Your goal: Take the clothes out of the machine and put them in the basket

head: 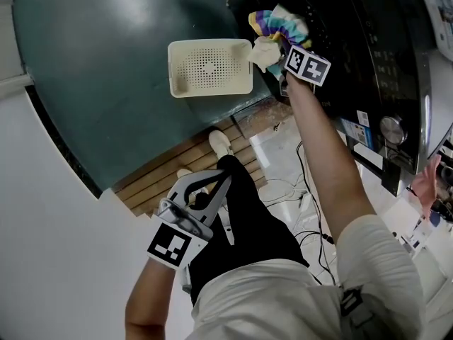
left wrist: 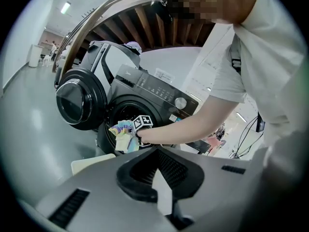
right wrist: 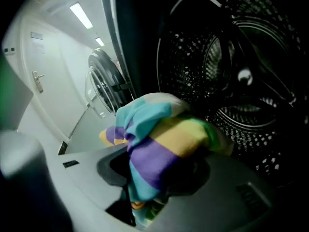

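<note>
A striped cloth [head: 279,25] in purple, teal and yellow hangs in front of the dark washing machine [head: 368,48], above and just right of the cream basket [head: 210,67]. My right gripper [head: 284,48] is shut on that cloth [right wrist: 159,144], which bunches over its jaws before the open drum [right wrist: 241,81]. In the left gripper view the cloth [left wrist: 123,132] sits at the machine's mouth, beside the round door [left wrist: 75,100] swung open to the left. My left gripper [head: 219,183] is held low near my legs, with nothing in it; its jaw gap is not clear.
The basket stands on a teal floor [head: 92,69] left of the machine. A wooden slatted strip [head: 177,168] runs under my shoe [head: 221,144]. Black cables [head: 311,218] trail over the white floor at the machine's base.
</note>
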The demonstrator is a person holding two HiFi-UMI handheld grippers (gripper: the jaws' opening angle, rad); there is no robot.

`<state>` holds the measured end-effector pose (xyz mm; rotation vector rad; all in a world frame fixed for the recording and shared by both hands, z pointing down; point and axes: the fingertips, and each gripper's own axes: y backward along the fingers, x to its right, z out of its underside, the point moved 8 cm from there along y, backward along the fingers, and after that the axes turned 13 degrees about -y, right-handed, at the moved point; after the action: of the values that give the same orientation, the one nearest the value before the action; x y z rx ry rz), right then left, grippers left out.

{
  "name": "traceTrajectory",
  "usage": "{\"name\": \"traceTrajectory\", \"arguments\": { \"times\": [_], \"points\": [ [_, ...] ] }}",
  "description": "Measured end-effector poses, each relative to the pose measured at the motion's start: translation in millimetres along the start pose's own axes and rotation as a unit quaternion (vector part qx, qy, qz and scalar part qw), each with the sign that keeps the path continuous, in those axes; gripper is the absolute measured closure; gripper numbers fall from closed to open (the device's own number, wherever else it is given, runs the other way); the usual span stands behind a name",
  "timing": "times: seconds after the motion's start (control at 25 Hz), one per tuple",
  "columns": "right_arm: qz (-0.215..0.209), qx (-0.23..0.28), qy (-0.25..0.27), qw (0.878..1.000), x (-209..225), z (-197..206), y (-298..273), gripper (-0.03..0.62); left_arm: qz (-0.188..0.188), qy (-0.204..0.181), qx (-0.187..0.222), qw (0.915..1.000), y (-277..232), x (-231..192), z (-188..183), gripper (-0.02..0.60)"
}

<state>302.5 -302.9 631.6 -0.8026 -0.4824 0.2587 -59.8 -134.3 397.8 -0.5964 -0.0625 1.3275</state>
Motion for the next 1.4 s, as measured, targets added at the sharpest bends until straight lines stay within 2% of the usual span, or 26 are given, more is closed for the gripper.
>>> {"name": "traceTrajectory", "arguments": {
  "times": [0.36, 0.76, 1.12, 1.4],
  "points": [
    [-0.061, 0.012, 0.069, 0.996, -47, -5, 61, 0.411, -0.022, 0.014, 0.010, 0.9996, 34, 8, 21, 0.584],
    [-0.129, 0.009, 0.157, 0.979, -118, 12, 108, 0.410, -0.043, 0.015, 0.017, 0.9988, 74, 24, 37, 0.584],
    [-0.197, -0.016, 0.199, 0.960, -189, 57, 113, 0.410, -0.062, 0.022, 0.025, 0.9975, 103, 43, 59, 0.584],
    [-0.221, -0.051, 0.238, 0.945, -214, 98, 82, 0.410, -0.082, 0.040, 0.022, 0.9956, 115, 44, 79, 0.586]
  ]
}}
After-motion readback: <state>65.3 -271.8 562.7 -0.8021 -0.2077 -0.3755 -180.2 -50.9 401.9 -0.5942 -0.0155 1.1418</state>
